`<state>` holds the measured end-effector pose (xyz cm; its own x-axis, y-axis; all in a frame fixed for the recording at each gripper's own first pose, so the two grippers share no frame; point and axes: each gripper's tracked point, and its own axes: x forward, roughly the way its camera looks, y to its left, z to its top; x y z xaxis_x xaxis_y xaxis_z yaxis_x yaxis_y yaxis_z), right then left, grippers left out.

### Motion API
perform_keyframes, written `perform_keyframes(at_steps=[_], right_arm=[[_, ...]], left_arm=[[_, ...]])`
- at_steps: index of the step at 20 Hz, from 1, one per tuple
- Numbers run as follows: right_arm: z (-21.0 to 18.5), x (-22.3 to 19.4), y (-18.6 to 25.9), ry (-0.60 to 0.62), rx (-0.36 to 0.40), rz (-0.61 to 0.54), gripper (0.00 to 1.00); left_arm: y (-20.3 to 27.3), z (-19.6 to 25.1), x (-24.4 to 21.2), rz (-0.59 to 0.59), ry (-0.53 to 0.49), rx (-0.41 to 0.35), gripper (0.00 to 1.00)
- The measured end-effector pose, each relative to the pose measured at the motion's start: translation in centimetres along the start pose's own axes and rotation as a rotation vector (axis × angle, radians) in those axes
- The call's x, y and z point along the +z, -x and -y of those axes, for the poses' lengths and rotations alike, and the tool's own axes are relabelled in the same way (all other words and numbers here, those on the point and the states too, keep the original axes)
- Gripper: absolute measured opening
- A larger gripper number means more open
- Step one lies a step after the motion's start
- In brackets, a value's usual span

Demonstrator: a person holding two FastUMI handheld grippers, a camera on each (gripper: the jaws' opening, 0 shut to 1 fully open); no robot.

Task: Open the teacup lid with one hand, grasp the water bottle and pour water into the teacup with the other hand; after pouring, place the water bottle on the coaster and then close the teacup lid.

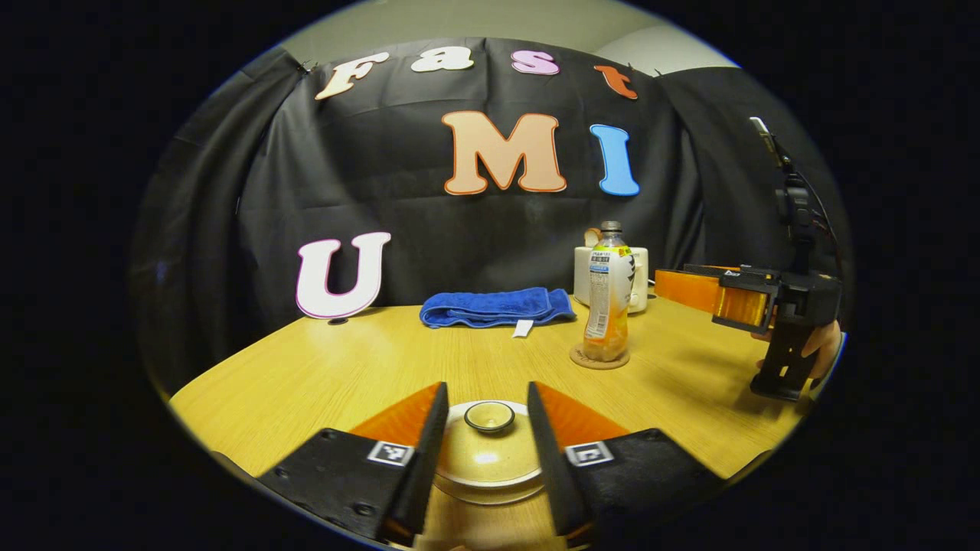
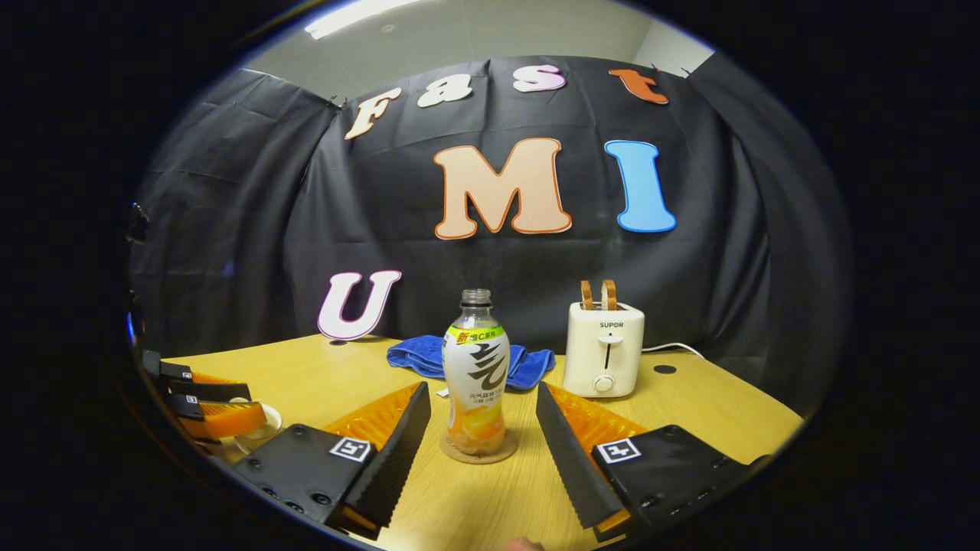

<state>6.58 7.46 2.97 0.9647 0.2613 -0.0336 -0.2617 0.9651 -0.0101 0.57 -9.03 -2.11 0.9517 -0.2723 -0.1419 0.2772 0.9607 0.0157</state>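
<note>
Although the bottle (image 2: 476, 373) stands on its coaster (image 2: 478, 453) and the teacup lid (image 1: 488, 451) sits on the cup, I cannot tell from these pictures whether this is the start or the end of the task. My judgement leans to the end: the bottle has no cap on its neck and holds only a little liquid at the bottom, and the lid lies flat and closed. If that is right, pouring, setting the bottle down and closing the lid are all done, and only drawing both grippers away is left. If it is the start, every step is still to do

In the left gripper view, the left gripper (image 1: 488, 436) is wide, its fingers flanking the lid on either side near the rim; whether they touch it I cannot tell. In the right gripper view, the right gripper (image 2: 482, 428) is also wide, with the bottle between its fingers and apart from both. The bottle and coaster stand mid-table, right of the teacup, which sits at the near left edge

Counted: one bottle, one coaster, one teacup with one lid and one knob (image 1: 489, 416), two grippers. Beyond the task's things there is one folded blue towel (image 2: 429, 357) at the far side of the table (image 2: 712, 413) and one white toaster (image 2: 603, 349) to its right with two slices in it
</note>
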Motion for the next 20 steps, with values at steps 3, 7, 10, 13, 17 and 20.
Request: perform_keyframes(at_steps=[3, 7, 10, 13, 17, 20], right_arm=[[-0.4, 0.3, 1.3, 0.005, -0.011, 0.006, 0.90], [-0.7, 0.5, 3.6, 0.001, -0.044, 0.023, 0.90], [-0.8, 0.4, 5.6, 0.001, -0.074, 0.035, 0.94], [-1.0, 0.1, 7.3, -0.002, -0.093, 0.050, 0.95], [-1.6, -1.5, 8.8, -0.025, -0.092, 0.031, 0.95], [-1.7, -2.5, 9.2, -0.026, -0.095, 0.015, 0.90]], left_arm=[[0.4, -0.5, 0.9, 0.033, 0.003, 0.036, 0.84], [1.2, -1.3, 2.2, 0.084, 0.007, 0.092, 0.92], [2.1, -1.3, 2.7, 0.111, 0.023, 0.117, 0.93], [2.7, -0.8, 2.6, 0.122, 0.033, 0.114, 0.93], [3.3, -0.5, 2.0, 0.117, 0.043, 0.111, 0.93], [3.6, -0.4, 1.5, 0.112, 0.042, 0.113, 0.94]])
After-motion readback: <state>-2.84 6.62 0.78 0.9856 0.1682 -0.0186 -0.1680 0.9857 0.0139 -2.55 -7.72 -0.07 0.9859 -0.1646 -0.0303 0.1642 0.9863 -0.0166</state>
